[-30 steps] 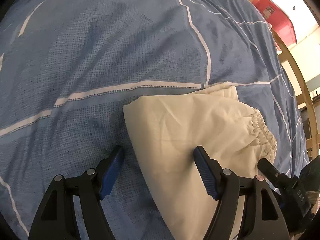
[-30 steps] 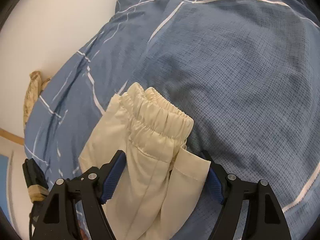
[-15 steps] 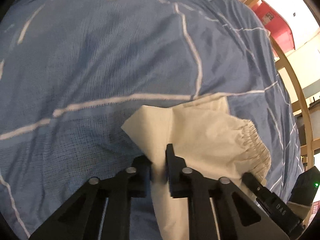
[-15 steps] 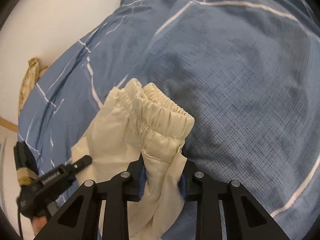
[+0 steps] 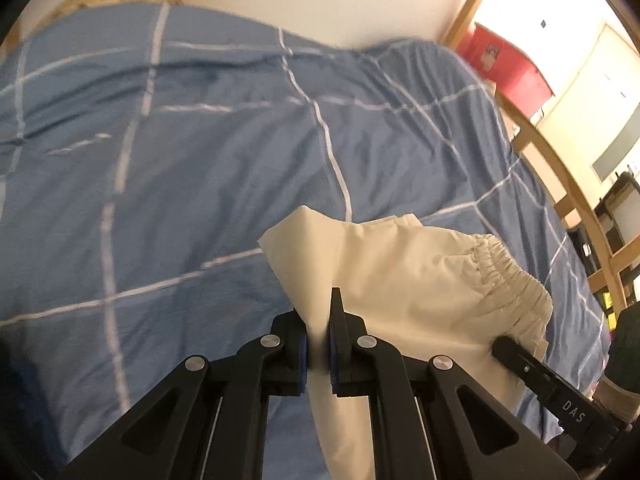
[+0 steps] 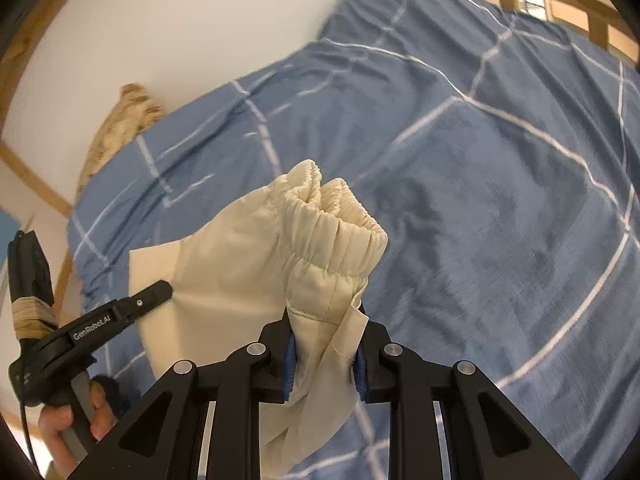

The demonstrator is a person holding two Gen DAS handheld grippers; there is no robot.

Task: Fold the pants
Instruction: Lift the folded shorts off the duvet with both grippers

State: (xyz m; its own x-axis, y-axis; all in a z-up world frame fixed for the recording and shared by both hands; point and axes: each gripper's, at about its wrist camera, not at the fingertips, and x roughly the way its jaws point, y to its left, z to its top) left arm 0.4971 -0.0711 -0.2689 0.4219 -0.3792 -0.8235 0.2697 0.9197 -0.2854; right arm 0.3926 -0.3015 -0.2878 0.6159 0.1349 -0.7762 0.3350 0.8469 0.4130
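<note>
Left wrist view is showing one pair of cream, elastic-waisted cloth pants [image 5: 420, 280] hanging above a blue bed cover with white grid lines [image 5: 180, 180], wooden bed rails [image 5: 560, 184] standing alongside. Left hand-held gripper [image 5: 318, 344] is pinching their folded edge; right hand-held gripper [image 6: 324, 360] is closing on fabric below the waistband.

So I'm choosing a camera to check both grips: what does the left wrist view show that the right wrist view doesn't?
Only the left wrist view: the left gripper shut on a plain flat edge of the cream pants, and a red bin beyond the bed.

Only the right wrist view: the right gripper, jaws closing, pinching fabric below the gathered waistband; a hand holding the other gripper's handle.

Both: the pants, the blue checked duvet, the wall.
</note>
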